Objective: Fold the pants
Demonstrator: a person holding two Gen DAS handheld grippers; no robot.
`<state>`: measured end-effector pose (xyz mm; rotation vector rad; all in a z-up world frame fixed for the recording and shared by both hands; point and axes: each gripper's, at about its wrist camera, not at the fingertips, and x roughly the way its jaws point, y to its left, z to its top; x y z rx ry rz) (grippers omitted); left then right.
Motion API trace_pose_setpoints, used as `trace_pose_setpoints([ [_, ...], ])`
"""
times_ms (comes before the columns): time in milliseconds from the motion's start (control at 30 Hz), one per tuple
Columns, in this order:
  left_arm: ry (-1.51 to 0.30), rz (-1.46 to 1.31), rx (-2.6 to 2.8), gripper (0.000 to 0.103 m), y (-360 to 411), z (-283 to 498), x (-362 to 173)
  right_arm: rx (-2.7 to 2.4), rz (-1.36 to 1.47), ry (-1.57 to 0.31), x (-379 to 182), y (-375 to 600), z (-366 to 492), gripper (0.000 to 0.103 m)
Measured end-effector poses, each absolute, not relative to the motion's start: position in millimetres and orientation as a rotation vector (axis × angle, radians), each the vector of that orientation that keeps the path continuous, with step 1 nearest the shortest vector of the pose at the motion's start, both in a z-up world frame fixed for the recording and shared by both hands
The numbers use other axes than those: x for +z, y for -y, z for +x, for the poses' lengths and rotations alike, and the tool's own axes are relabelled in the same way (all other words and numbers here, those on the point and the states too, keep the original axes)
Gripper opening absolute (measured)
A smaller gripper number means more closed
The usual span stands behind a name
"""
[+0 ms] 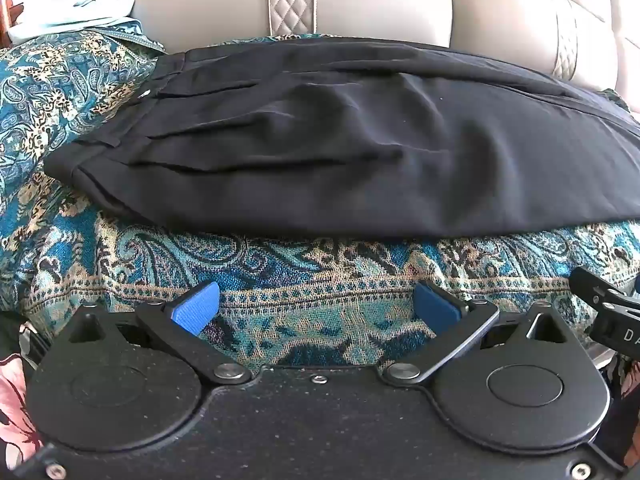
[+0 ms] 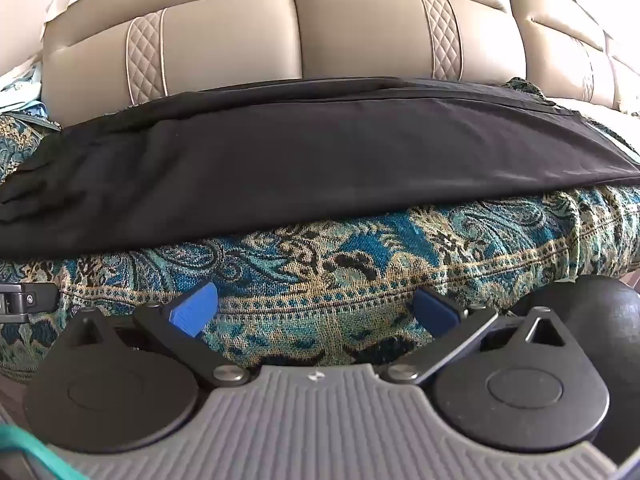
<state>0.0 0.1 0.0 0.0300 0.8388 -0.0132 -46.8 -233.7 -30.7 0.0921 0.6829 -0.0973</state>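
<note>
Paisley throw (image 1: 320,264) under black pants (image 1: 320,140)

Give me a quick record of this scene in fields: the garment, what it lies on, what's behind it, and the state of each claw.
garment: black pants, laid flat lengthwise, waistband toward the left in the left wrist view
surface: blue and gold patterned cloth under the pants
behind: beige sofa backrest
left claw: open, nothing between its blue pads, short of the pants' near edge
right claw: open, nothing held, over the patterned cloth
fold progress: no crosswise fold visible yet
</note>
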Motion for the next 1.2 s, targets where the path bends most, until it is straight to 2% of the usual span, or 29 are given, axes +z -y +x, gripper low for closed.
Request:
trace_pose_setpoints([
  [1200, -0.858, 0.032, -0.007, 0.103, 1.8, 4.8, -0.3, -0.098, 0.092, -0.699, -33.9, 231.9, -42.2, 0.103],
])
